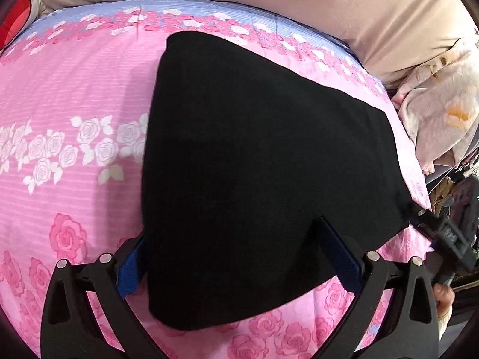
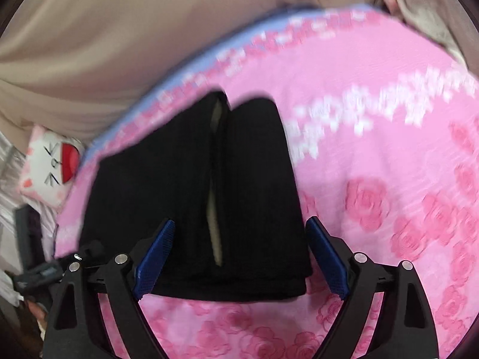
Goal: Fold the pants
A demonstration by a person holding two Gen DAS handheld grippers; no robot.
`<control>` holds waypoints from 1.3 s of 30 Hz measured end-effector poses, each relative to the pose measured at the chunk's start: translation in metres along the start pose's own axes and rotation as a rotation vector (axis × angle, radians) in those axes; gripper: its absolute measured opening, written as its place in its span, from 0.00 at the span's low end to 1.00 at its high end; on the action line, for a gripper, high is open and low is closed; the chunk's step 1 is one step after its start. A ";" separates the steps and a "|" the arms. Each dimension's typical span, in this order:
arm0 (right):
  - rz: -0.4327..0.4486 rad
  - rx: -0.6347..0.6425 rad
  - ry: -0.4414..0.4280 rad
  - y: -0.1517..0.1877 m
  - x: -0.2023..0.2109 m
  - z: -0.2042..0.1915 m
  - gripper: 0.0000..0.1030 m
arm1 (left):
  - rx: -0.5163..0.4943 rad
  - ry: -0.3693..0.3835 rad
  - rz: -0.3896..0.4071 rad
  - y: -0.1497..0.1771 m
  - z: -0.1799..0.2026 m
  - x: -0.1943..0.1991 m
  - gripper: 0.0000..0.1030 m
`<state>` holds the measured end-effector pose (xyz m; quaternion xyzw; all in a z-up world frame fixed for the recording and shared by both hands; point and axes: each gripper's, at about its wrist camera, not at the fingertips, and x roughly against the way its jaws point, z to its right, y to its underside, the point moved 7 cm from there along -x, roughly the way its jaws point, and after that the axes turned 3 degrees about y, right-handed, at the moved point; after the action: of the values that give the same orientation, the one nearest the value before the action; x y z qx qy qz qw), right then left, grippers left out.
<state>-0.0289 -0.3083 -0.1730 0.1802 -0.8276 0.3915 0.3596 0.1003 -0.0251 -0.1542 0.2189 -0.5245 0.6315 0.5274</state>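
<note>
- No brand or label shows on the black pants [image 1: 263, 161]. The only markings I can make out are black, whisker-like strokes on a white plush toy [image 2: 49, 164] with a red patch, off the sheet's edge; I cannot read them as letters.
- The pants lie folded on the bed's pink rose-printed sheet [image 1: 74, 95], a dark, flat bundle with no detail showing in my left view.
- My right view shows what the left does not: two folded layers side by side, with a pale strip of lining in the slit between them.
- My left tongs [image 1: 236, 257] stand wide apart, one blue pad at each side of the near end of the pants; I cannot tell whether the pads press the cloth.
- My right tongs [image 2: 241, 257] are spread wide, the blue pads flanking the near end of the pants and gripping nothing.
- Only the left view catches the other tool [image 1: 446, 233] at the pants' far corner, plus a floral quilt [image 1: 443, 113] beyond the sheet.
- A beige cover [image 2: 119, 45] lies behind the sheet.
</note>
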 end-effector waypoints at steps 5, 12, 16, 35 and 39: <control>-0.001 0.018 -0.056 -0.002 0.003 -0.012 0.59 | 0.018 0.028 0.048 -0.008 -0.002 0.002 0.64; 0.035 0.055 -0.149 0.001 0.058 -0.049 0.27 | -0.014 0.056 0.054 -0.012 0.005 0.046 0.26; -0.040 0.023 -0.151 0.032 0.061 -0.040 0.31 | 0.010 0.096 -0.027 0.008 -0.006 0.057 0.35; 0.007 -0.043 -0.144 0.036 0.016 -0.039 0.47 | -0.006 -0.064 0.057 0.008 -0.003 0.010 0.72; 0.006 -0.060 -0.166 0.033 0.025 -0.043 0.42 | -0.028 -0.060 0.082 0.005 0.001 0.033 0.38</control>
<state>-0.0454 -0.2547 -0.1535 0.1987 -0.8665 0.3514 0.2938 0.0839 -0.0113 -0.1284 0.2085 -0.5574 0.6383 0.4883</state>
